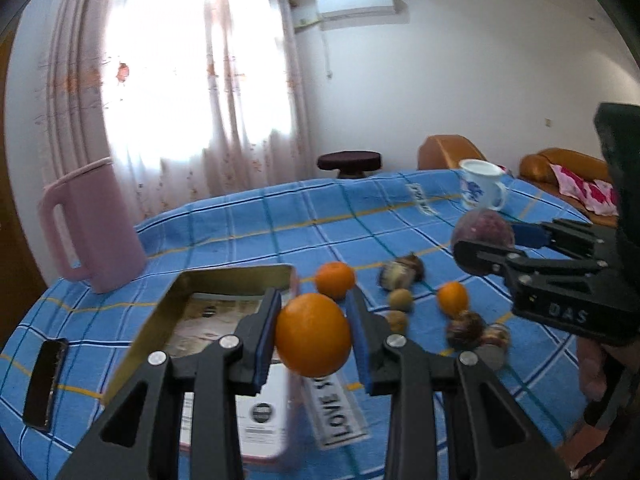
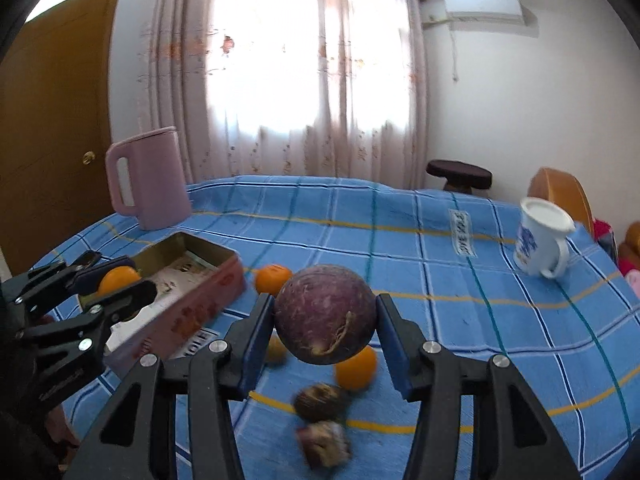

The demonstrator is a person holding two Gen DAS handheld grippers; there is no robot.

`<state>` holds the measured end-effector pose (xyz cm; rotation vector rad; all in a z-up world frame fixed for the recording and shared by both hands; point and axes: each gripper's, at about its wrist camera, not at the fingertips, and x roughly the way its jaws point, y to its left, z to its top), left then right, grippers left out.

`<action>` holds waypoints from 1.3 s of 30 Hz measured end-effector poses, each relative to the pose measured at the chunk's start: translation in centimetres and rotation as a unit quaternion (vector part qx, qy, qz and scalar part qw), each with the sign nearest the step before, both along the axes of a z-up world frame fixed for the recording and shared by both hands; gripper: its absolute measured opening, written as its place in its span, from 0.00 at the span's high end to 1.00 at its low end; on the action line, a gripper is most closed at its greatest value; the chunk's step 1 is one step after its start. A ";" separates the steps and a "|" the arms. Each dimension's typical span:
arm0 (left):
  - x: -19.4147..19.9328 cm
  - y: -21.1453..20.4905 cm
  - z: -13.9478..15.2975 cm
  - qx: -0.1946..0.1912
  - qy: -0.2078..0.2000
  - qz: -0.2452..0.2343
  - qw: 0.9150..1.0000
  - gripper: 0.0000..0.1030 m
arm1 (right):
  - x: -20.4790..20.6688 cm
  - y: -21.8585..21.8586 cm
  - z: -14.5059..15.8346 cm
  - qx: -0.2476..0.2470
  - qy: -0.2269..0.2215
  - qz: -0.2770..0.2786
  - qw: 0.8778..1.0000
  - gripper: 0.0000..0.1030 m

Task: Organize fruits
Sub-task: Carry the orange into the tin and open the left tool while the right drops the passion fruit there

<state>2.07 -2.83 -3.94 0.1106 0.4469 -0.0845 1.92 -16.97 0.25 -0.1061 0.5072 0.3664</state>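
Your left gripper point(image 1: 313, 334) was clamped on a large orange point(image 1: 313, 335), both blue pads pressed to its sides, holding it in the air just beside the open tin box point(image 1: 224, 280) on the blue checked tablecloth point(image 1: 248, 224). Your right gripper point(image 2: 325, 314) was closed around a round purple fruit point(image 2: 325, 314) with a dried stem, lifted clear above the loose fruits: a small orange point(image 2: 356, 367) partly hidden behind it, and two dark fruits point(image 2: 322, 402) too blurred to name
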 end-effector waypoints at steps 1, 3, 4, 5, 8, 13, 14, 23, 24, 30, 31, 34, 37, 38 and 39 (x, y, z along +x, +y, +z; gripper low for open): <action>0.1 0.6 0.1 0.000 -0.003 0.008 1.000 0.66 | 0.0 0.6 0.2 -0.002 -0.003 0.006 1.000 0.49; 0.2 1.6 0.1 -0.003 -0.004 0.018 1.000 0.66 | 0.0 1.9 0.4 -0.007 -0.007 0.017 1.000 0.49; 0.3 1.9 0.2 -0.005 -0.005 0.023 1.000 0.66 | 0.0 2.4 0.5 -0.009 -0.009 0.022 1.000 0.49; 0.4 2.3 0.2 -0.006 -0.005 0.026 1.000 0.66 | 0.1 3.2 0.6 -0.012 -0.011 0.028 0.999 0.49; 0.7 3.7 0.1 -0.009 -0.005 0.041 0.999 0.66 | 0.4 5.0 0.8 -0.019 -0.014 0.044 0.999 0.49; 1.3 6.1 -0.3 -0.014 0.003 0.063 0.998 0.66 | 0.8 7.9 0.7 -0.027 -0.015 0.071 0.997 0.49; 1.5 6.6 -0.4 -0.017 0.006 0.067 0.998 0.66 | 0.9 8.3 0.7 -0.028 -0.014 0.075 0.997 0.49; 2.5 10.4 -1.4 -0.035 0.023 0.103 0.994 0.66 | 1.9 12.9 -0.8 -0.043 0.008 0.113 0.993 0.49; 2.7 10.8 -1.6 -0.038 0.026 0.105 0.993 0.66 | 1.9 13.3 -1.1 -0.046 0.010 0.117 0.992 0.49; 3.6 12.1 -2.3 -0.047 0.043 0.112 0.992 0.66 | 2.4 15.8 -3.2 -0.067 0.032 0.141 0.987 0.49; 3.6 12.3 -2.4 -0.048 0.045 0.112 0.992 0.66 | 2.4 16.1 -3.5 -0.070 0.035 0.144 0.987 0.49; 3.9 12.7 -2.6 -0.052 0.052 0.113 0.991 0.66 | 2.6 16.7 -4.2 -0.079 0.044 0.149 0.985 0.49; 4.3 12.8 -2.9 -0.054 0.057 0.112 0.991 0.66 | 2.7 17.1 -4.9 -0.088 0.054 0.157 0.982 0.49; 4.3 12.9 -2.9 -0.055 0.059 0.112 0.990 0.66 | 2.7 17.3 -5.2 -0.092 0.056 0.159 0.981 0.49; 4.5 12.9 -3.0 -0.055 0.061 0.113 0.990 0.66 | 2.8 17.4 -5.4 -0.094 0.061 0.161 0.981 0.49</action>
